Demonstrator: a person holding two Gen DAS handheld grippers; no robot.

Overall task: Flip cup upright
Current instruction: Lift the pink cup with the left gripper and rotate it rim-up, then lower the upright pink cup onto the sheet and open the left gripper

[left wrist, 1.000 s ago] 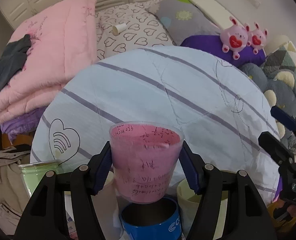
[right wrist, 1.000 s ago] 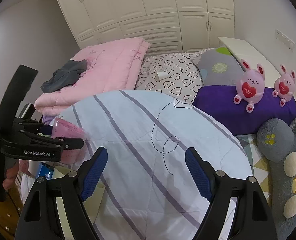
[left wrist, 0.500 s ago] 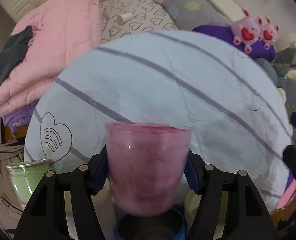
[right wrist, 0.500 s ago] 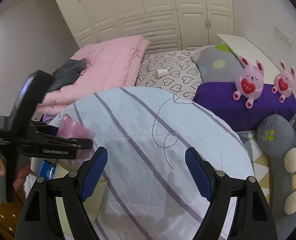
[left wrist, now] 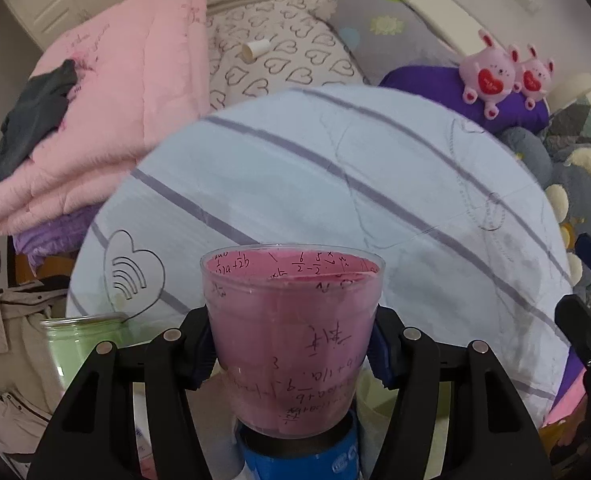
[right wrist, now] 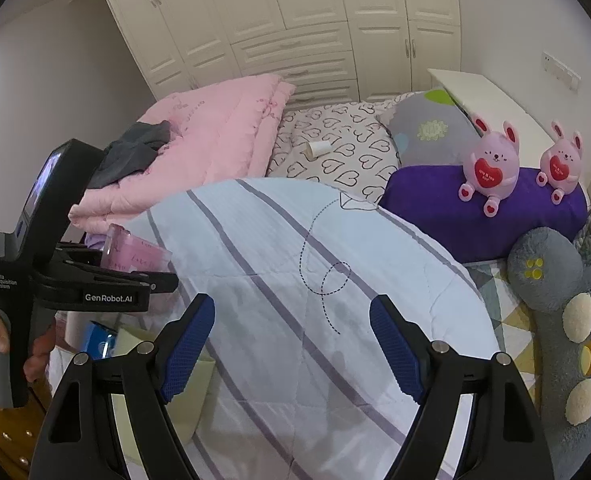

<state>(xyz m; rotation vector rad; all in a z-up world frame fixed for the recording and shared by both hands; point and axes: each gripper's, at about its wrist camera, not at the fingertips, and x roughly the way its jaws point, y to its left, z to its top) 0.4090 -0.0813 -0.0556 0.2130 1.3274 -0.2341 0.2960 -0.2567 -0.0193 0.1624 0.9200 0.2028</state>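
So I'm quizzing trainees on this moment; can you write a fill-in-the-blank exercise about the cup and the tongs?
1. The left tongs are shut on the ____ cup.
2. That cup's open mouth faces ____.
3. The right tongs are ____ and hold nothing.
4. Left of the held cup stands a pale ____ cup.

Missing words: pink; up; open; green

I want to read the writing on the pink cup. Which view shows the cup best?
The left wrist view: the pink cup sits centred, mouth up, between the left gripper fingers, its writing legible. The right wrist view shows only a small part of it at the left edge, behind that gripper.
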